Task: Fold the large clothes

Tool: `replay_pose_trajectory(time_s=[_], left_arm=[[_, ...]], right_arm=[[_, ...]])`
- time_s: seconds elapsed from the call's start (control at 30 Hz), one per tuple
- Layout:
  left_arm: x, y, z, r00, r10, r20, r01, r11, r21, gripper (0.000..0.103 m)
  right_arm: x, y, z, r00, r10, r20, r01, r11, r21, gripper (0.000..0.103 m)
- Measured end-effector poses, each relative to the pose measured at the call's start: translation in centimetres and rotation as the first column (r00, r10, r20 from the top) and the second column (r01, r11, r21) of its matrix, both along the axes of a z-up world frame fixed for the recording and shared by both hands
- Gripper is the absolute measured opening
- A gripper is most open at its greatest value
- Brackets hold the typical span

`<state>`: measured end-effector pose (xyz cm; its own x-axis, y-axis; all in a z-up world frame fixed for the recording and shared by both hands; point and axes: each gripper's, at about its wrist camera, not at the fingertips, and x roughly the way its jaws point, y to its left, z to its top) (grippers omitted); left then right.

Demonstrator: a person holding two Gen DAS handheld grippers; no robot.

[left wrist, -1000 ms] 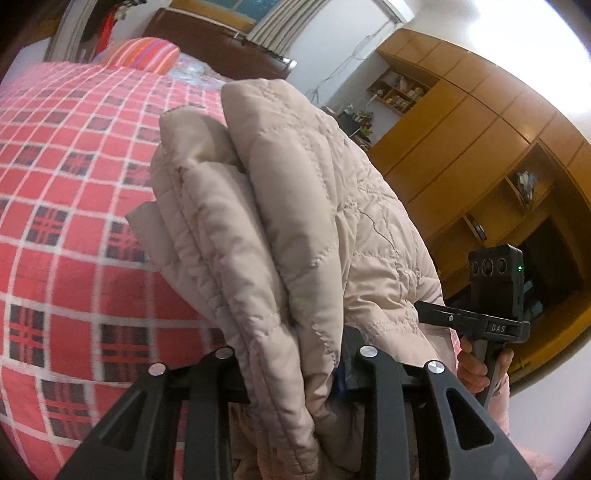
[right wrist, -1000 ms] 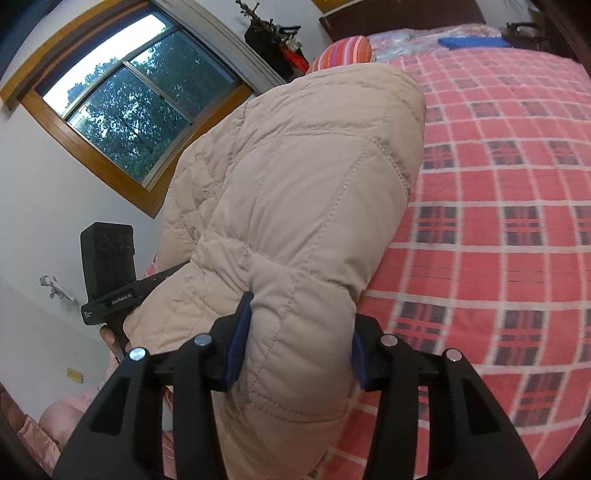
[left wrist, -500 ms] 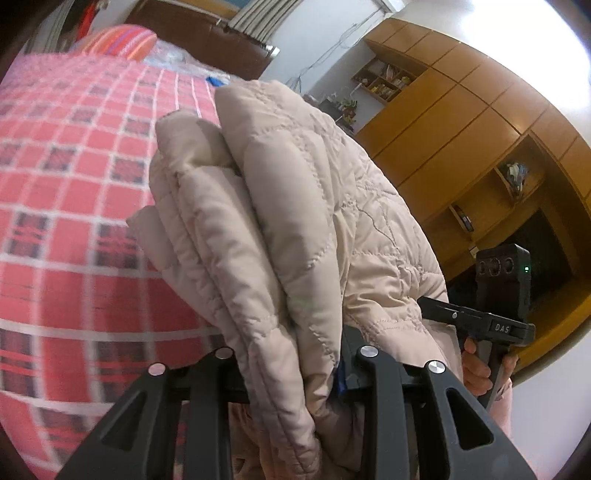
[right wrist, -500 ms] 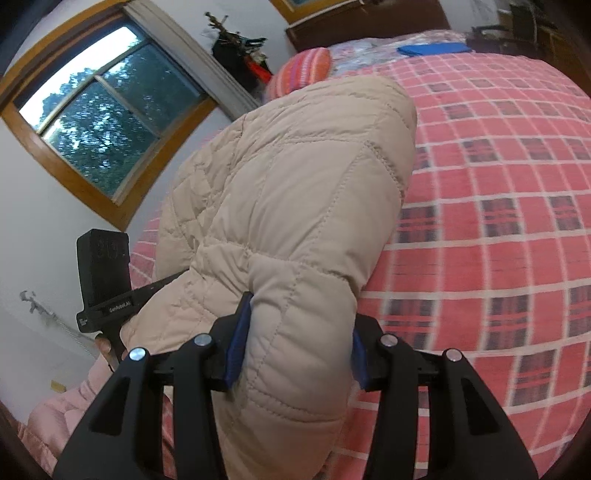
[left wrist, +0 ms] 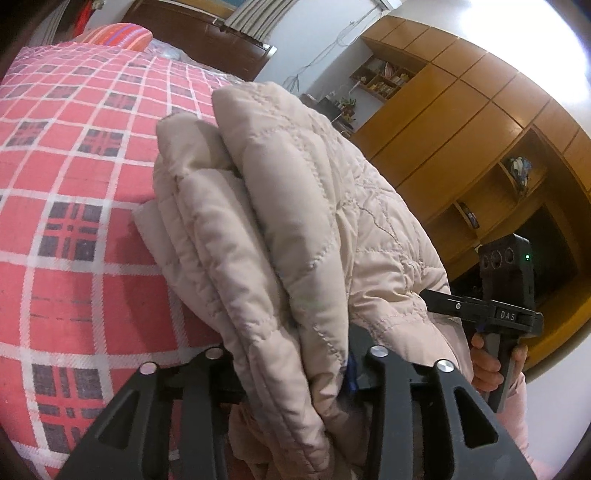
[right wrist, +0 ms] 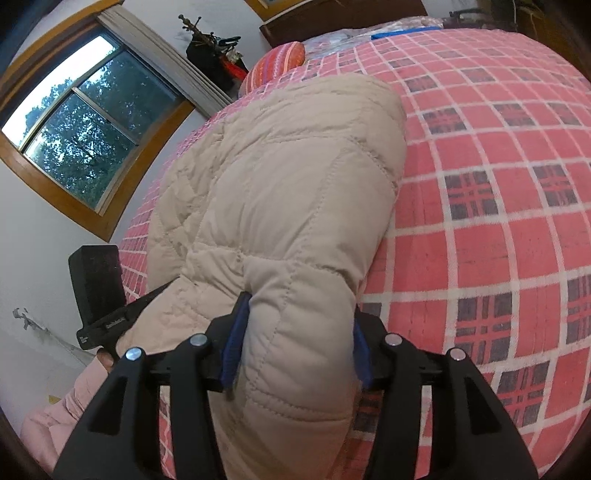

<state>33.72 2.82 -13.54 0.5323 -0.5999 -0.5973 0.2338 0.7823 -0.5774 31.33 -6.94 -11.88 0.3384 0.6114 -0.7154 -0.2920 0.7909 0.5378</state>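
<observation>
A beige quilted jacket (left wrist: 280,221) is folded into a thick bundle and held over the red checked bed (left wrist: 74,184). My left gripper (left wrist: 291,369) is shut on one end of the bundle, where several layers stack between its jaws. In the right wrist view the same jacket (right wrist: 280,192) bulges forward, and my right gripper (right wrist: 295,347) is shut on its other end between blue pads (right wrist: 232,343). The far end of the jacket rests on or just above the bed; I cannot tell which. Each view shows the opposite gripper's handle beside the jacket.
A striped pillow (right wrist: 277,66) lies at the head of the bed by a dark headboard (left wrist: 192,33). Wooden cabinets and shelves (left wrist: 461,122) stand on one side, a window (right wrist: 85,122) on the other. A person's hand (left wrist: 487,369) and pink sleeve hold the right gripper's handle.
Both grippers have carried the folded jacket forward and lower over the bed; the far end now sits closer to the bedspread. The grips have not changed.
</observation>
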Motion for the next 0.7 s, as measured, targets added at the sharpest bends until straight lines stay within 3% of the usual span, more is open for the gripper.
replay_pose_trajectory(time_s=[0.1,0.23,0.3,0.53,0.6,0.7], left_arm=[[-0.4,-0.1,0.5,1.0,0.014,-0.023,-0.014,1.0,0.008,0.056],[-1.3,1.2,1.4,0.997,0.041,-0.06,-0.042,0.999,-0.018,0.06],[-2.3,2.0,1.8,0.996,0.074,-0.05,-0.074,0.997,0.015,0.068],[-6.5,2.7,4.6,0.991,0.136,0.016,-0.137,0.988,0.066,0.068],[-7.6,1.9,5.9,0.99,0.133,0.049,-0.136,0.988,0.073,0.068],[-8.4,-0.5,7.8,0.989,0.096,0.11,-0.111,0.984,0.141,0.069]], right_arm=[[-0.2,0.1,0.1,1.0,-0.005,0.013,0.006,0.999,-0.031,0.061],[-1.1,0.0,0.9,0.999,-0.022,0.023,0.024,0.999,-0.047,0.07],[-1.7,0.0,1.3,0.999,-0.029,0.033,0.031,0.998,-0.058,0.075],[-4.4,0.0,3.1,0.998,-0.036,0.05,0.041,0.995,-0.094,0.076],[-5.0,0.3,3.6,0.998,-0.032,0.059,0.038,0.994,-0.101,0.076],[-5.8,1.0,4.1,0.997,-0.029,0.076,0.04,0.989,-0.145,0.076]])
